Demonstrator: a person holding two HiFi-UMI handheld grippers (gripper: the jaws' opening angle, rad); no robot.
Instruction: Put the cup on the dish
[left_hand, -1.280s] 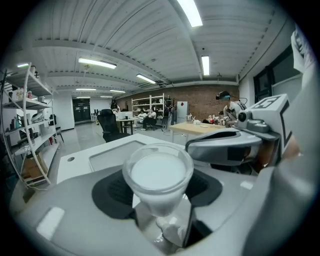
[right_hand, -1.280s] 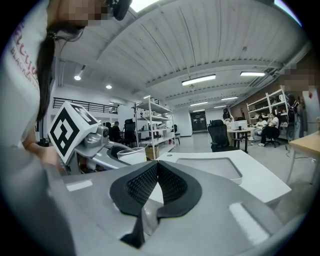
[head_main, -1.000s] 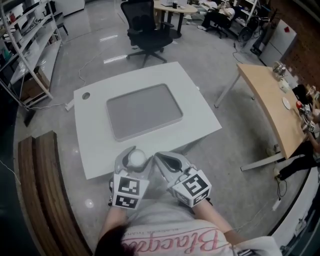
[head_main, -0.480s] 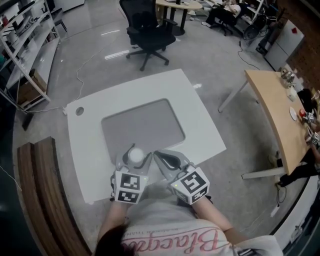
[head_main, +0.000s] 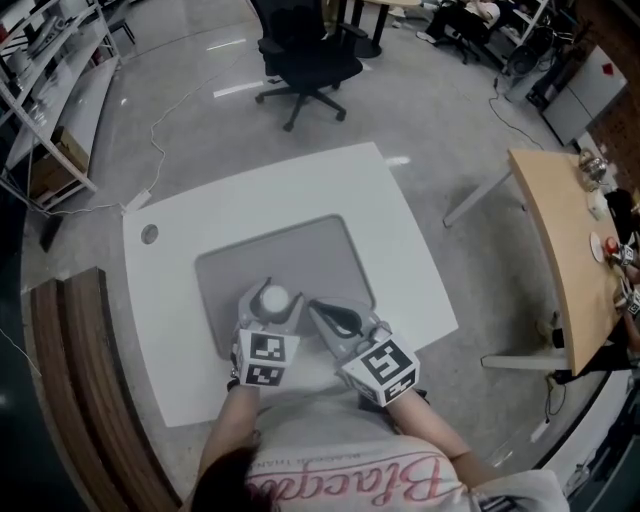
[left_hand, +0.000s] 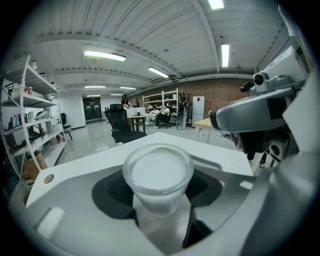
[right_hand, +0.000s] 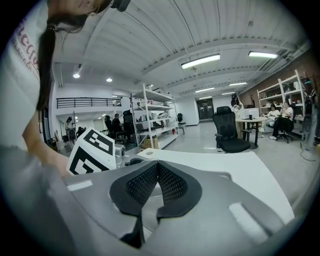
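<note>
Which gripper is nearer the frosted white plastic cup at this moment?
Left. The left gripper is clamped around the frosted white plastic cup. The right gripper sits just right of it, jaws shut and empty, not touching.

White table (head_main: 405, 255); gray rectangular dish (head_main: 300, 255) flat mid-top; round grommet (head_main: 149, 234) at far-left corner

I read bright, even illumination from the ceiling strip lights (left_hand: 104, 55). The polished floor (head_main: 200, 110) returns streaks of glare. Shadows beside the desk (head_main: 390, 230) are soft. Both gripper views bend strongly and darken at the corners. The cup (left_hand: 158, 172), close to the lens, reads slightly soft.
</note>
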